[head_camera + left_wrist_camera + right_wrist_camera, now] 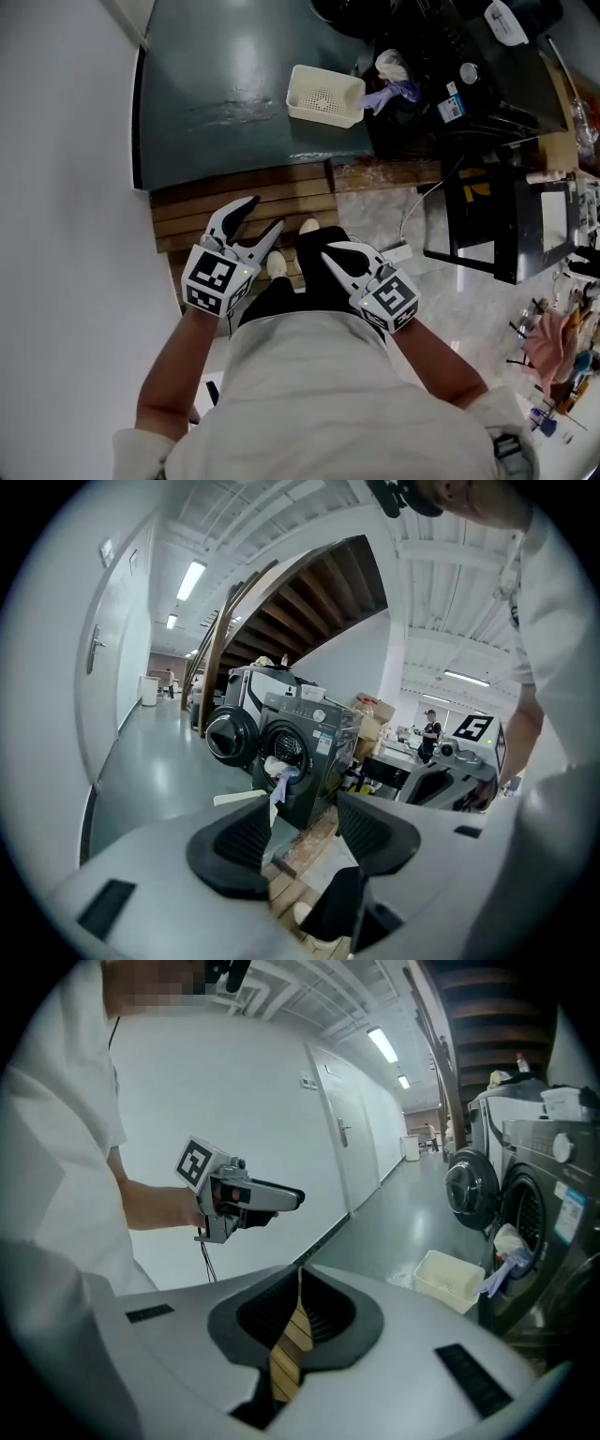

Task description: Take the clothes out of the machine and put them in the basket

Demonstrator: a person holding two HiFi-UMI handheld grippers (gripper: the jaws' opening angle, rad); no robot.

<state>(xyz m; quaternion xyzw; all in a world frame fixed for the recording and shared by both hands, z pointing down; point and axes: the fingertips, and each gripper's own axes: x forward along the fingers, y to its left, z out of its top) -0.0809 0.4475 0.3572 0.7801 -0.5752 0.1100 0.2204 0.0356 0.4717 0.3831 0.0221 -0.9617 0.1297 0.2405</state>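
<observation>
Approach step, I judge: my left claw [265,214] stands half open and empty, my right claw [330,251] closed on nothing; next I reach for the clothes [279,769] in the machine [314,747].

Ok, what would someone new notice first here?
The two marker-cubed grippers low in the head view: the left gripper open and empty, the right gripper shut. Beyond them, a cream basket stands empty on the dark floor beside the washing machine, with clothes spilling out of it.
</observation>
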